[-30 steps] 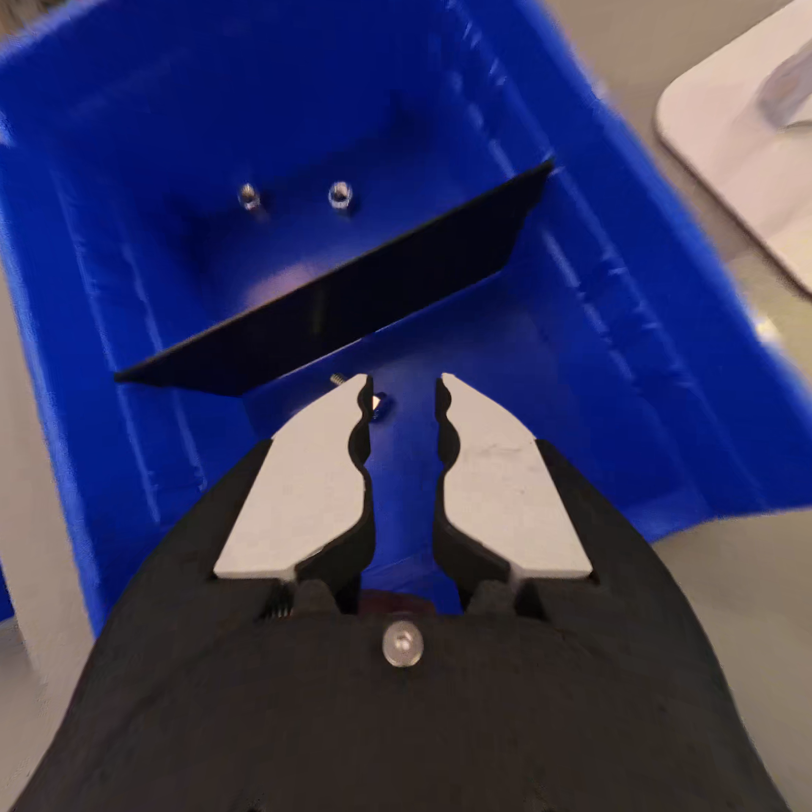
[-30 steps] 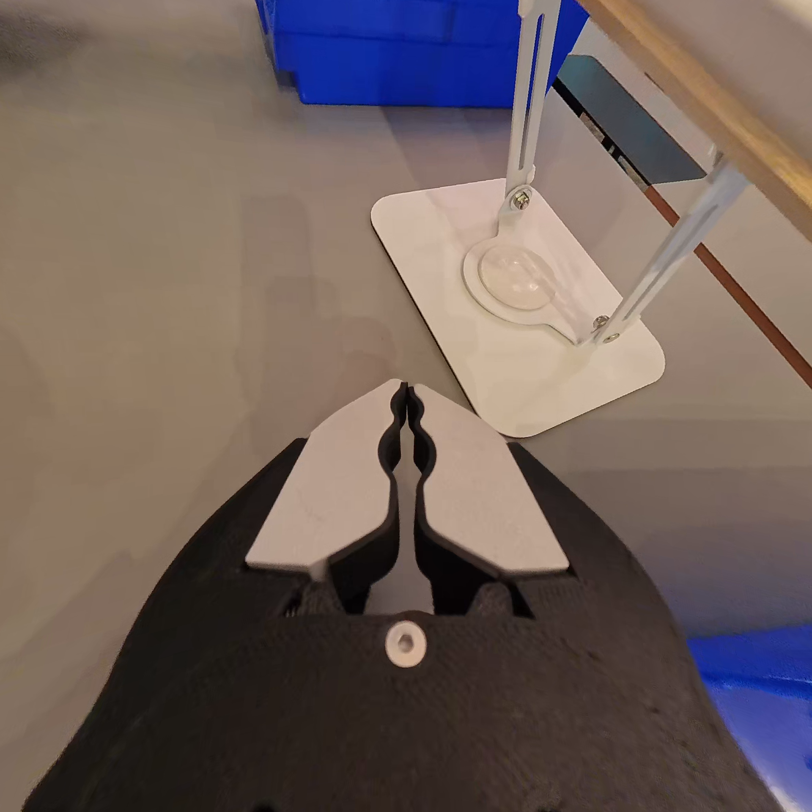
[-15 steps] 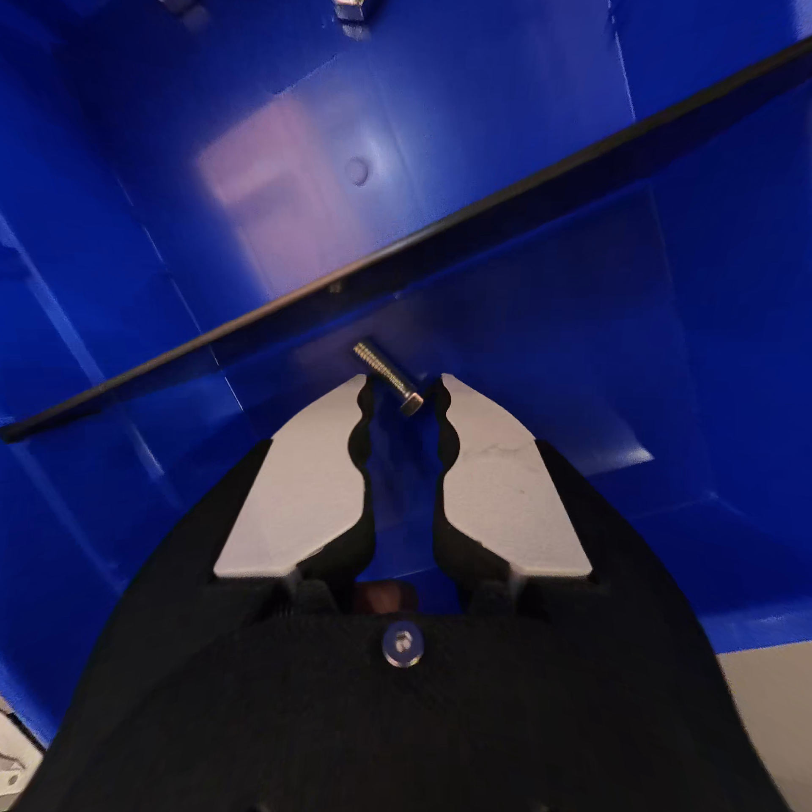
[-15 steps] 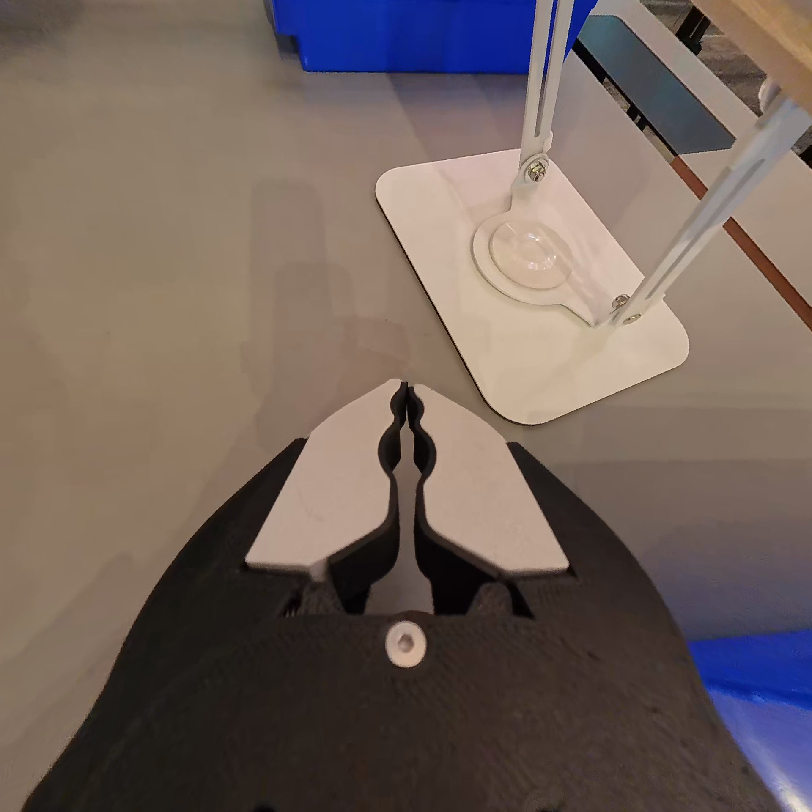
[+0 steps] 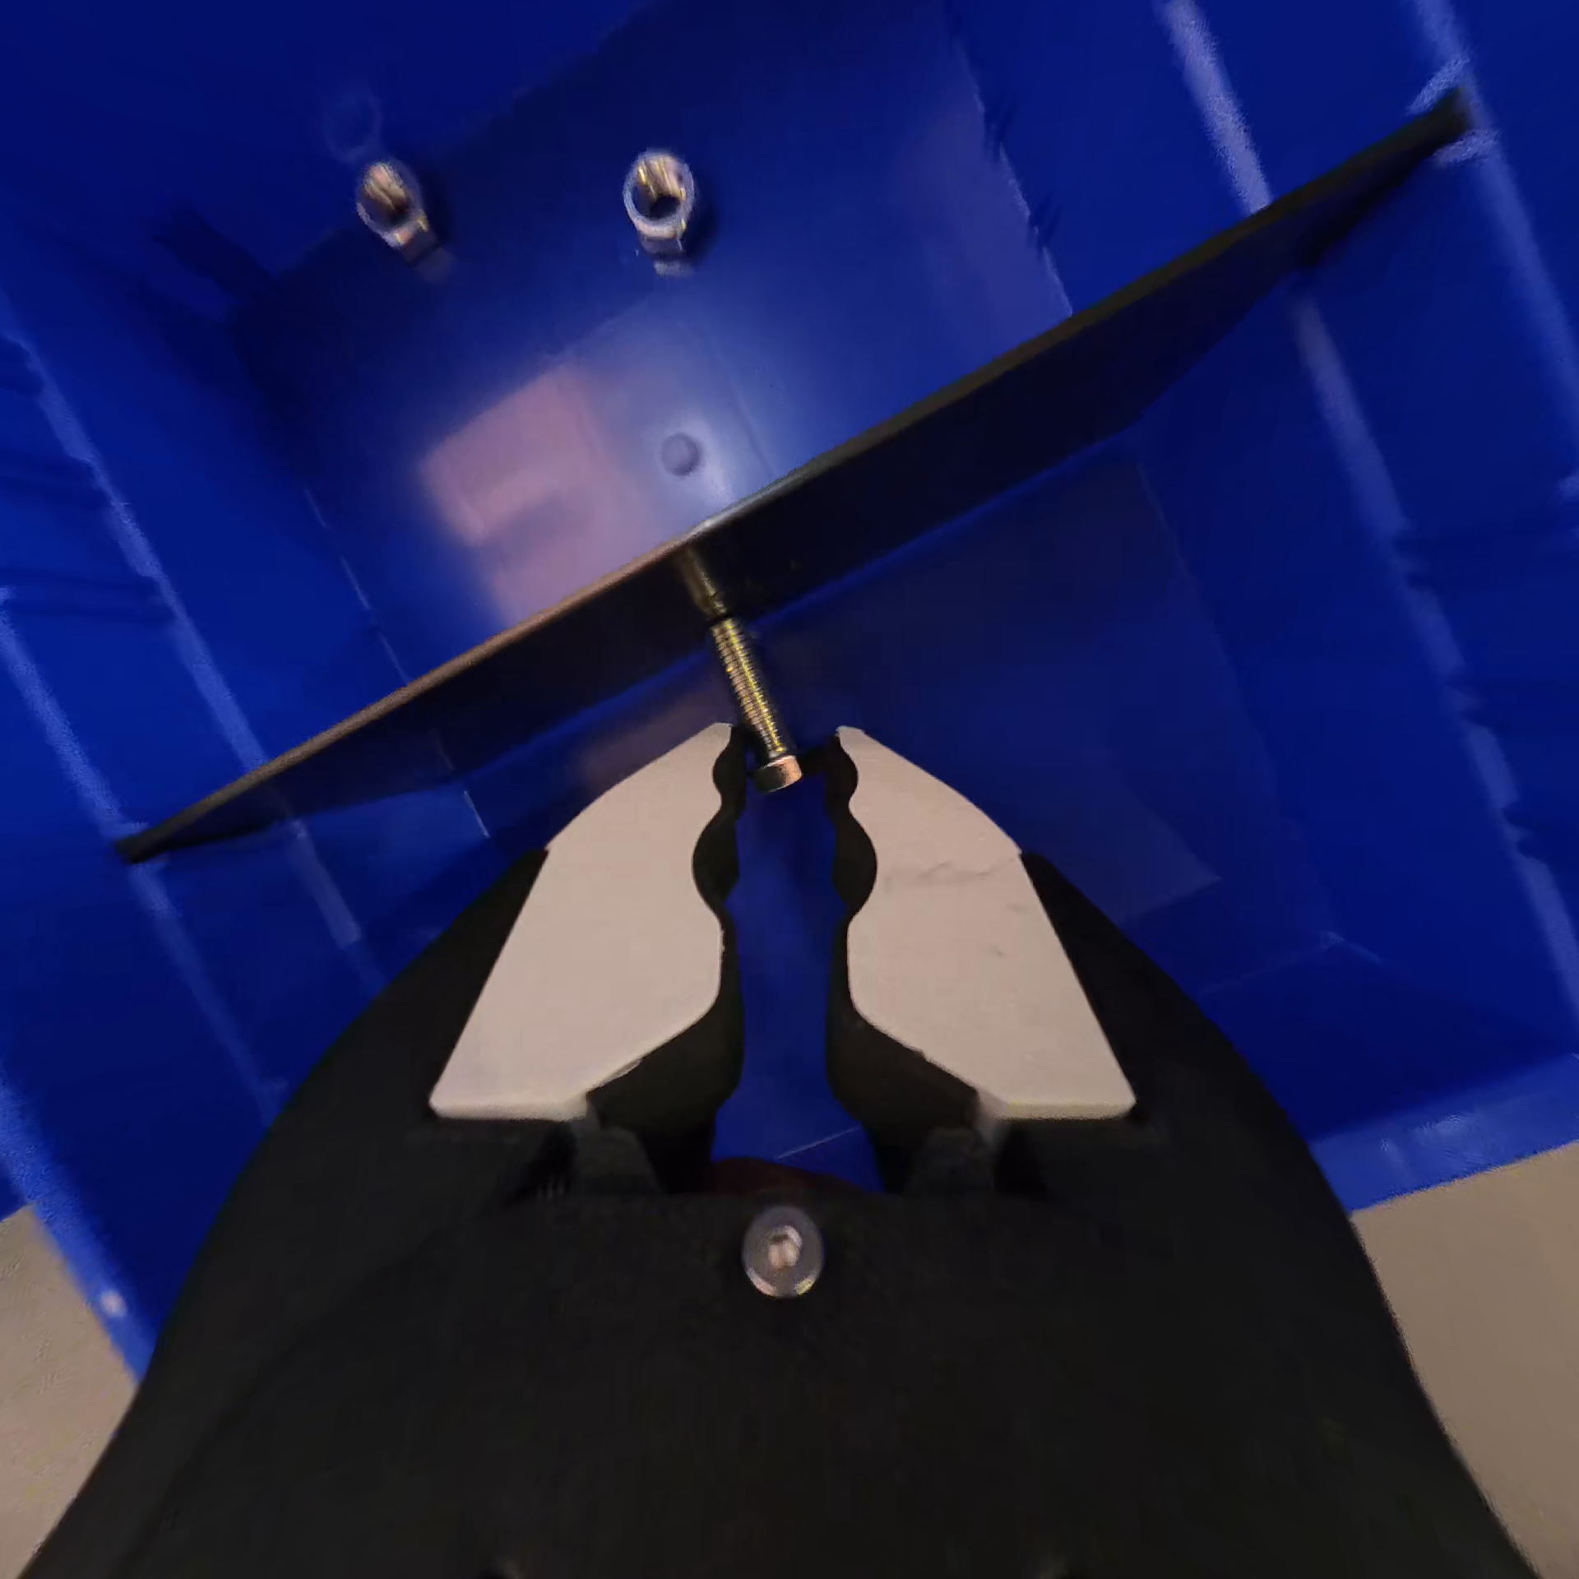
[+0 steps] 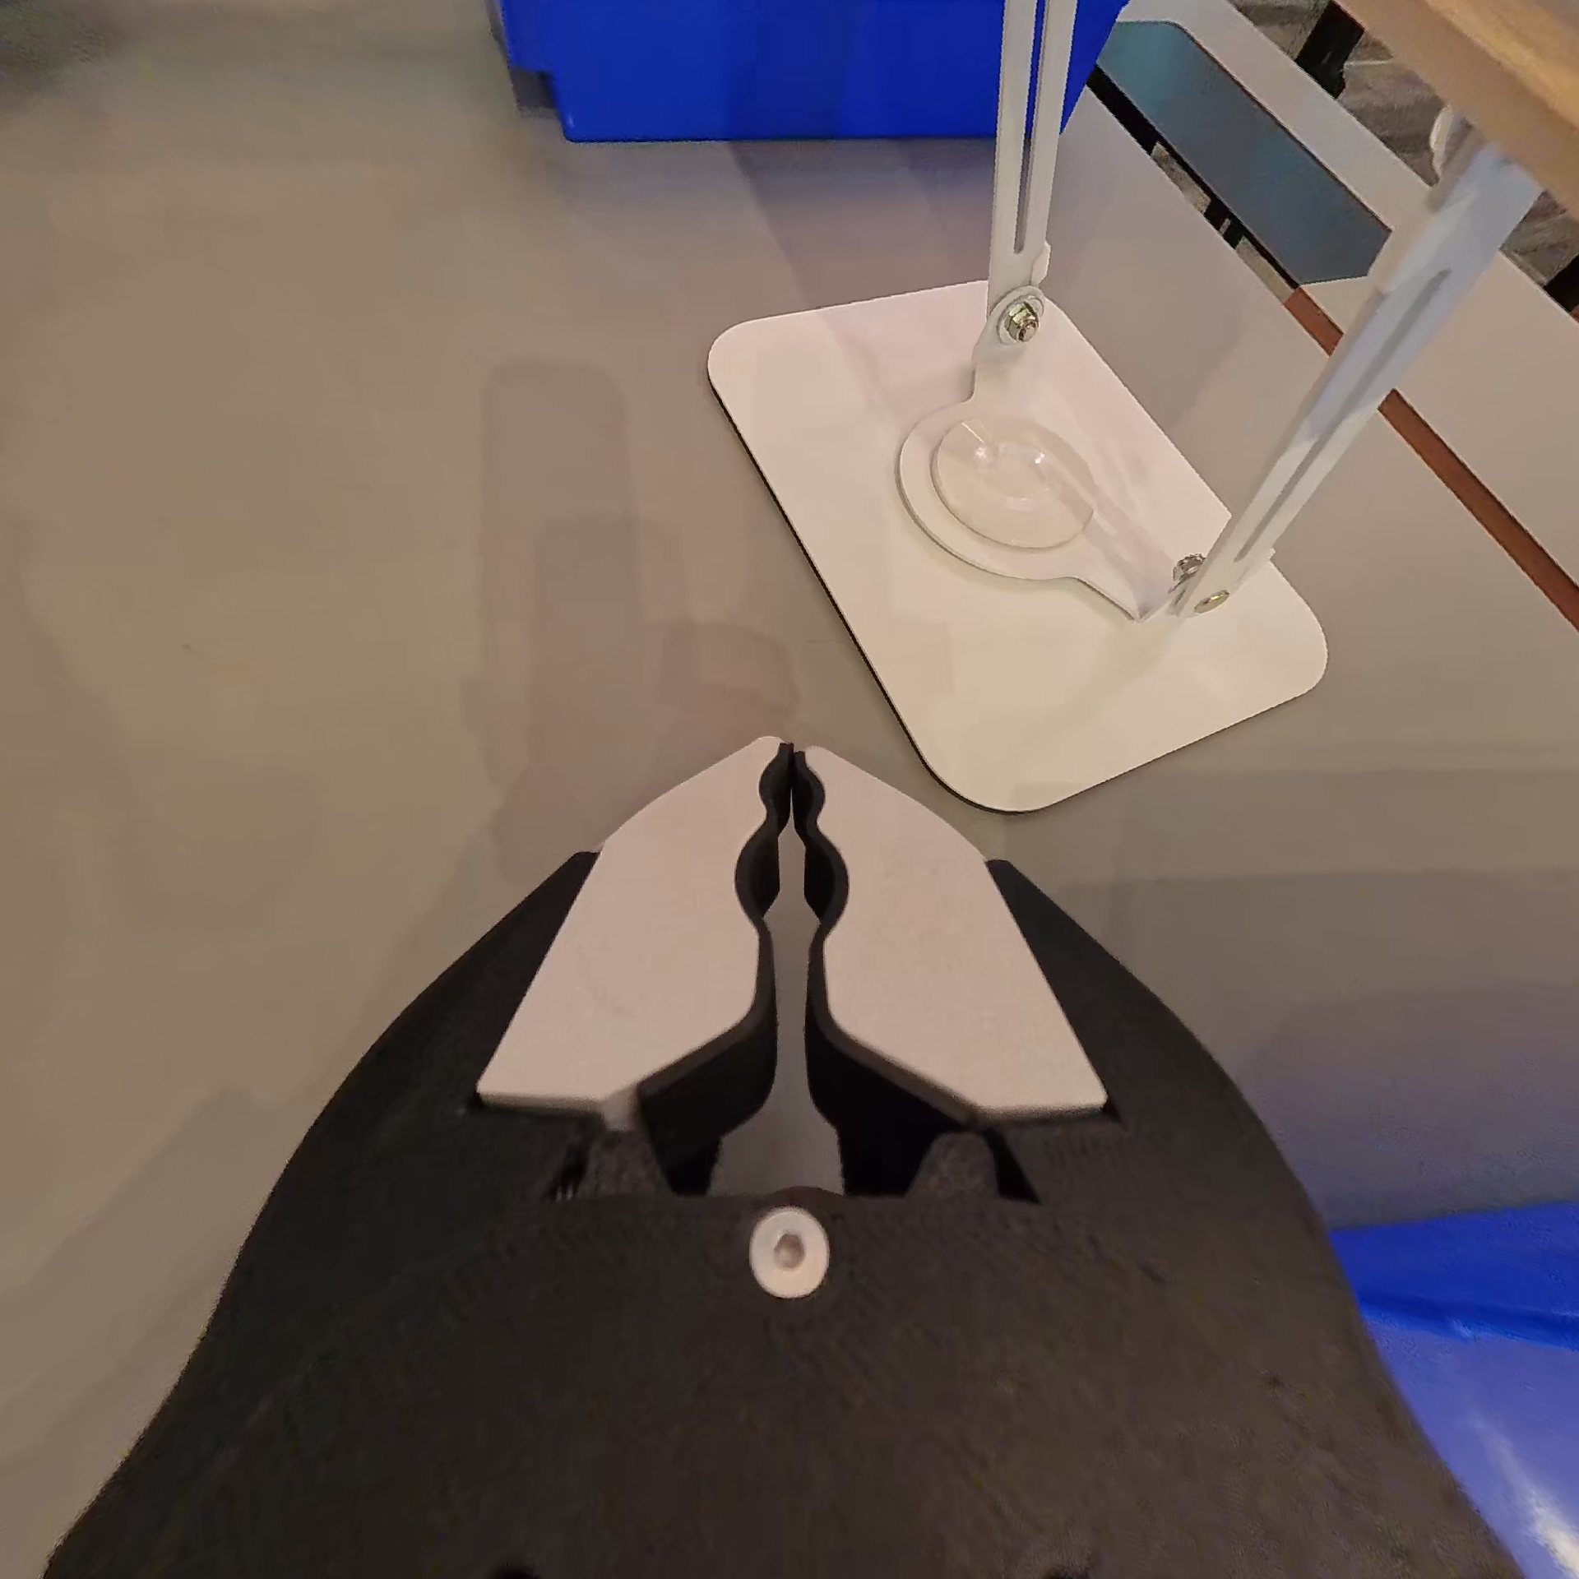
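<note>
Inside the near compartment of the blue bin [image 5: 1282, 256], the left gripper [image 5: 782, 752] reaches down with its fingers [image 5: 632, 897] partly apart. A small silver bolt [image 5: 752, 683] is at their tips. The bolt's head sits between the two pads and its threaded shank points away toward the black divider [image 5: 1025, 444], with the far end at or against the divider's foot. The pads flank the head closely but do not appear to press on it, so nothing looks gripped.

Beyond the divider, in the far compartment, two silver nuts [image 5: 389, 201] [image 5: 658, 192] stand on the floor near the far wall, well apart from the bolt. The near compartment is tight. The divider crosses just ahead of the fingertips and the bin's side walls rise on both sides. The only open room is upward and back over the near rim.

Over the grey desk [image 6: 299, 427], the right gripper [image 6: 788, 756] hovers with its fingers closed tip to tip on nothing. Bare desk stretches ahead and to its left. To its right stands a white stand base [image 6: 1068, 709] with a clear dome [image 6: 1008, 487] and two slotted white arms [image 6: 1021, 171] rising from it. A blue container [image 6: 769, 68] sits at the desk's far edge, and more blue plastic [image 6: 1470, 1333] shows at the near right.
</note>
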A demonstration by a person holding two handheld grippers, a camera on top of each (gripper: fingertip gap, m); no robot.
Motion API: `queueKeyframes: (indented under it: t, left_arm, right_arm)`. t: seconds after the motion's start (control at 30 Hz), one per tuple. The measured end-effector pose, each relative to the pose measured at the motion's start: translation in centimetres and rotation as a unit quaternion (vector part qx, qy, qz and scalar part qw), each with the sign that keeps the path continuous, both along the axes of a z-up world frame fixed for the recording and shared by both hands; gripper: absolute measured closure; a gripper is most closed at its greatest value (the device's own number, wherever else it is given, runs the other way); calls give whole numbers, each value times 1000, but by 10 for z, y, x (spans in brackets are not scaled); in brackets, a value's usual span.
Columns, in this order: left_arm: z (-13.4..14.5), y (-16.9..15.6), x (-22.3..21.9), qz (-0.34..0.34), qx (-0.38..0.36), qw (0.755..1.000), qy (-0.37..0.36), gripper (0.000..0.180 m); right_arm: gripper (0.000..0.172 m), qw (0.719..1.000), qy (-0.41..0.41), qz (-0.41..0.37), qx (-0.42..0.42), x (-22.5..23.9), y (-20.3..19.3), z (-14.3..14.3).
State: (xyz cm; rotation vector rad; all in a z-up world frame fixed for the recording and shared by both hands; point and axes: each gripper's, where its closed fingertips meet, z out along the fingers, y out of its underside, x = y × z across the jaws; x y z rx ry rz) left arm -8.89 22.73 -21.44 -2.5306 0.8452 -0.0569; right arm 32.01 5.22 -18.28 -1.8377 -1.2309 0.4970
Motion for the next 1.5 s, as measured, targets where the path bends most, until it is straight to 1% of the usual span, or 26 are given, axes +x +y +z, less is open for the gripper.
queueKeyframes:
  t: [0.13, 0.3, 0.4, 0.5, 0.53, 0.6, 0.7, 0.73, 0.8, 0.83, 0.9, 1.03, 1.17, 1.5]
  left_arm:
    - [38, -6, 4, -8, 54, 998, -32, 162]
    - [95, -35, 22, -42, 113, 990, -79, 163]
    - [126, -64, 50, -91, 142, 979, -111, 163]
    - [138, -97, 95, -161, 146, 967, -134, 163]
    - [136, -107, 111, -184, 139, 963, -143, 163]
    - [125, -126, 144, -231, 123, 954, -148, 163]
    - [90, -153, 193, -304, 75, 938, -147, 163]
    - [78, -159, 207, -320, 61, 934, -149, 163]
    - [56, -174, 228, -364, 31, 920, -141, 163]
    - [47, -177, 236, -373, 26, 918, -133, 163]
    - [30, -186, 246, -401, 12, 910, -109, 163]
    - [12, -204, 257, -437, -14, 895, -93, 163]
    - [3, -212, 261, -450, -37, 886, -102, 163]
    - [-18, -223, 263, -462, -73, 878, -104, 162]
  right_arm:
    - [172, 1000, -2, -4, 2, 2, 2, -1]
    - [172, 1000, -4, -6, 2, 2, 3, -2]
    - [172, 1000, -3, -6, 1, 2, 3, -3]
    - [172, 1000, -1, -6, -1, 2, 3, -4]
    - [172, 1000, -1, -5, -1, 2, 3, -4]
    - [172, 1000, -2, -7, -1, 3, 4, -5]
    - [172, 1000, -3, -7, -1, 4, 5, -7]
    - [172, 1000, -4, -6, -1, 4, 5, -7]
    - [172, 1000, -7, -7, -3, 5, 5, -10]
    - [172, 1000, -8, -7, -3, 5, 5, -10]
    - [172, 1000, -7, -7, -3, 6, 6, -11]
    - [172, 1000, -5, -6, -6, 6, 6, -11]
    - [172, 1000, 0, -3, -9, 6, 5, -11]
    - [172, 1000, -1, -4, -11, 7, 5, -13]
